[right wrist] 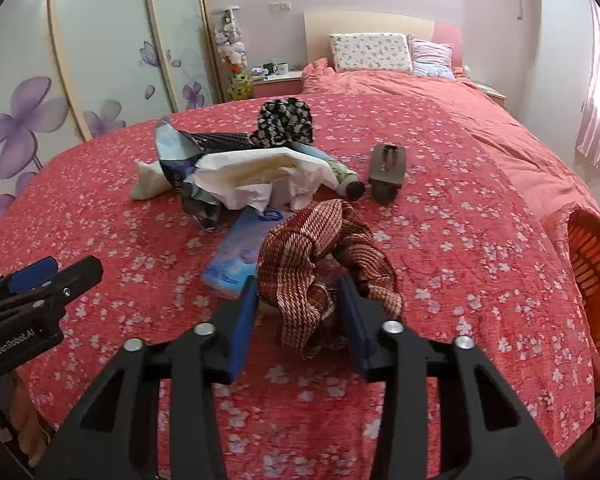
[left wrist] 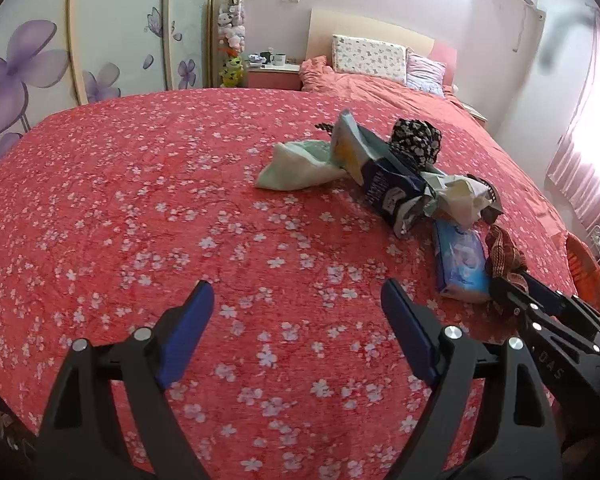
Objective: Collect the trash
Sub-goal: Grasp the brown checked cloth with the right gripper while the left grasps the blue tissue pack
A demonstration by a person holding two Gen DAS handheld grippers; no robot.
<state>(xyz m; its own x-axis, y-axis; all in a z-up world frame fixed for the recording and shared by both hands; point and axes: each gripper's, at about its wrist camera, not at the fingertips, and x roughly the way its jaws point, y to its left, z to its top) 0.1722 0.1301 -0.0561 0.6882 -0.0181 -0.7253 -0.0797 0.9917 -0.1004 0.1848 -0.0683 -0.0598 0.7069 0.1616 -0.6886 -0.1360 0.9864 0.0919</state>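
On the big red bed (right wrist: 460,240), trash (right wrist: 260,176) sits piled in the middle. My right gripper (right wrist: 300,312) pinches the brown cloth (right wrist: 312,248). My left gripper (left wrist: 296,312) is spread, holding nothing. Next, I think, the orange basket (right wrist: 588,264).

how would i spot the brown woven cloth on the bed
On the red floral bedspread, find the litter pile; nearest the camera lies the brown woven cloth, between the right tool fingers. It alone is striped rust and cream, crumpled beside a blue packet.
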